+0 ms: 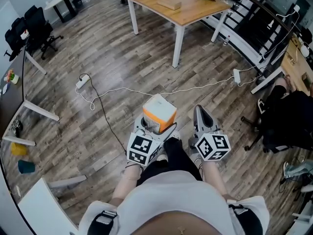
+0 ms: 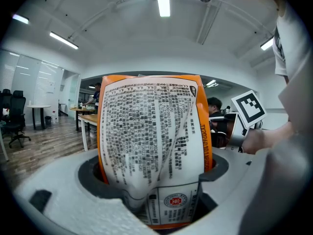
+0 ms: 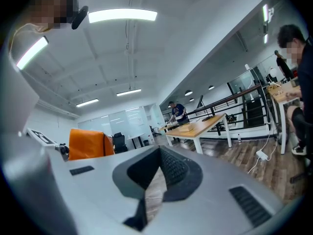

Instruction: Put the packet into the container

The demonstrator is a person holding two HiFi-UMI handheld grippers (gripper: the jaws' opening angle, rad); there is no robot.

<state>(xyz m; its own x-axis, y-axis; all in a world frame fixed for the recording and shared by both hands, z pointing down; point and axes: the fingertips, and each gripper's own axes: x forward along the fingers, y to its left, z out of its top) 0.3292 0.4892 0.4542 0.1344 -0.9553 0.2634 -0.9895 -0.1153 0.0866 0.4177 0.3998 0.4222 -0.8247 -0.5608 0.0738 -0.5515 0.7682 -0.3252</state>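
One packet (image 1: 159,112), orange and white with dense black print, stands upright, clamped between the wide-set jaws of my left gripper (image 1: 156,125) and held above the wooden floor (image 1: 112,62) in front of me. One right gripper (image 1: 198,110) is just beside it, jaws together, nothing between them. One wooden table (image 1: 195,14) stands well ahead, with one flat box (image 1: 169,3) on it.

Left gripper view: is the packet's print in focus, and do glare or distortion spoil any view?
Left gripper view: packet fills the centre, fine print soft, scene bowed by the wide lens, corners dark. Right gripper view: ceiling light blown out, room curved. Head view: even light, mild sheen on the wooden floor, sharp.
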